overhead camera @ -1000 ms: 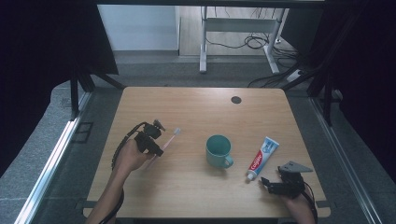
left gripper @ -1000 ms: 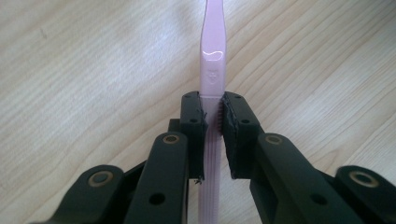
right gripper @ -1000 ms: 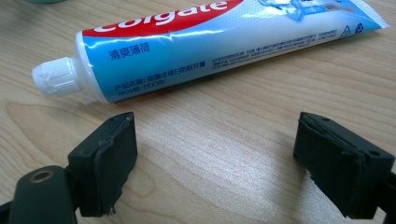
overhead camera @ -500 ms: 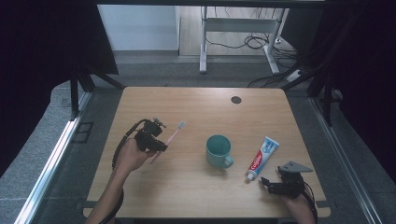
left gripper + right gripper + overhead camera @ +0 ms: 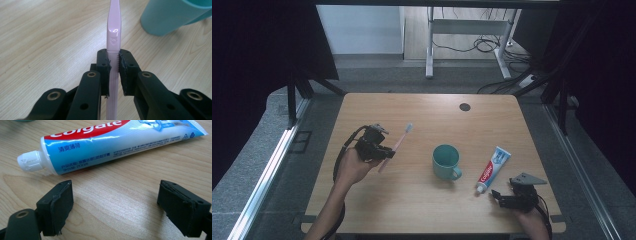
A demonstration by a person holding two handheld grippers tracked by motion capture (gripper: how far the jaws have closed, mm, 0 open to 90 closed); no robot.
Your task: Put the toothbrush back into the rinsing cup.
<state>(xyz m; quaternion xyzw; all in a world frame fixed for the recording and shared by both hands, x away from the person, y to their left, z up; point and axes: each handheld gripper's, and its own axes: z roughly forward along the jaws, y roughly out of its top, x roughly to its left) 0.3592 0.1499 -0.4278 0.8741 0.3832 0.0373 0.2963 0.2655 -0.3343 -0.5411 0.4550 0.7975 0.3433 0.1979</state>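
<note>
Left gripper (image 5: 379, 150) pinches a pale pink toothbrush (image 5: 396, 146) by its ribbed handle, lifted over the left half of the wooden table (image 5: 422, 200). Slim, glossy; small embossed mark on the stem. Long axis runs diagonally, bristle head up toward the far right. Right gripper (image 5: 115, 206), jaws spread, empty, sits just short of the toothpaste tube (image 5: 117, 142).

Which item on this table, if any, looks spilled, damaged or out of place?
Nothing stands out. The toothpaste tube lies capped and flat, the green cup stands upright, and the left tongs hold the pink toothbrush squarely.
</note>
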